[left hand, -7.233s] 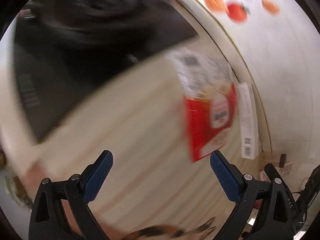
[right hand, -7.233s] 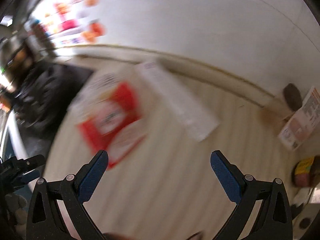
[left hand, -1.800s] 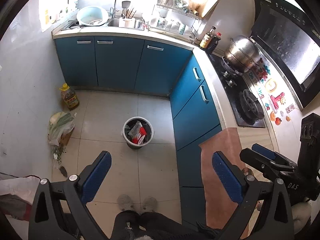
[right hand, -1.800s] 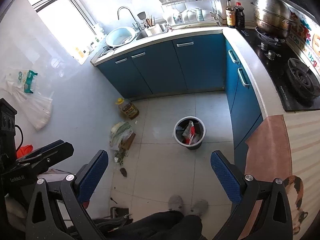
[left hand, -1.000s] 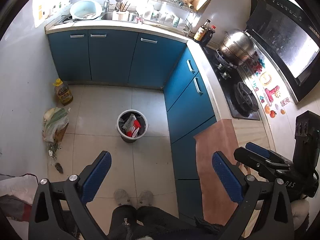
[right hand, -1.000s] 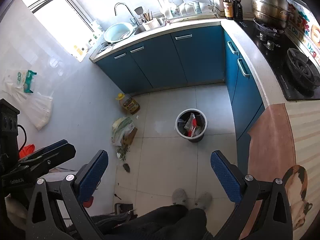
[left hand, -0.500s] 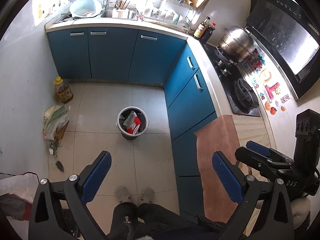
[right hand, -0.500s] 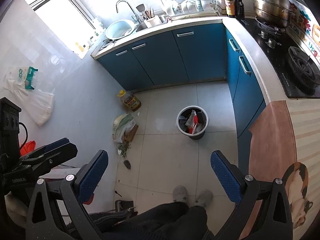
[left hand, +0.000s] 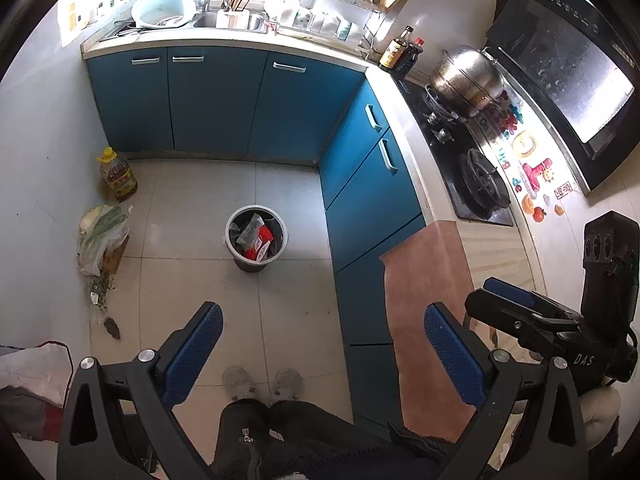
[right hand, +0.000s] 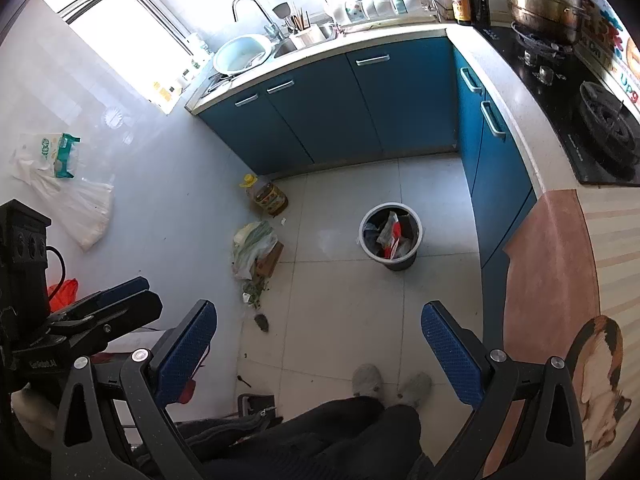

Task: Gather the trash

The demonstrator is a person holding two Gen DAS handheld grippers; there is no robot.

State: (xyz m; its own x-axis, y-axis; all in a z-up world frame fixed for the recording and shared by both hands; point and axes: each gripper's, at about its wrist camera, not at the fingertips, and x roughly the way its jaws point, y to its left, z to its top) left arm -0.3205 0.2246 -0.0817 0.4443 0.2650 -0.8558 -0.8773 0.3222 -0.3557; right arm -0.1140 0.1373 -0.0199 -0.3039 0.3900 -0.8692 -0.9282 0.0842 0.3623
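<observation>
Tools both held high over the floor, looking down. Left tool (left hand: 320,356): blue pads spread wide, nothing between them. Right tool (right hand: 318,350): same, spread and empty. Each tool shows in the other's view: right one at 3 o'clock in the left view, left one at 9 o'clock in the right view.

Directly below, at 6 o'clock: the person's dark trousers (left hand: 280,432) and grey slippers (right hand: 366,380) on the tiled floor (left hand: 280,320).

At 4 o'clock in the right view: table (right hand: 612,240) with a pale wood-stripe top, brownish mat edge, cat picture on it.

Mid floor, toward 12 o'clock from the feet: round bin (left hand: 256,238), well apart from both tools. Trash (left hand: 256,238) sits inside it, red and white wrappers, clear plastic.

At 9 o'clock from the bin, along the wall: plastic bag of greens (left hand: 102,238) on a cardboard scrap, loose leaf bits near it. Just beyond, yellow-capped oil jug (left hand: 118,174) by the wall.

Far side: blue cabinets (left hand: 216,100) in an L. Sink with basin (left hand: 164,8) at 12 o'clock; steel pot (left hand: 466,78) on the stove at 2 o'clock.
</observation>
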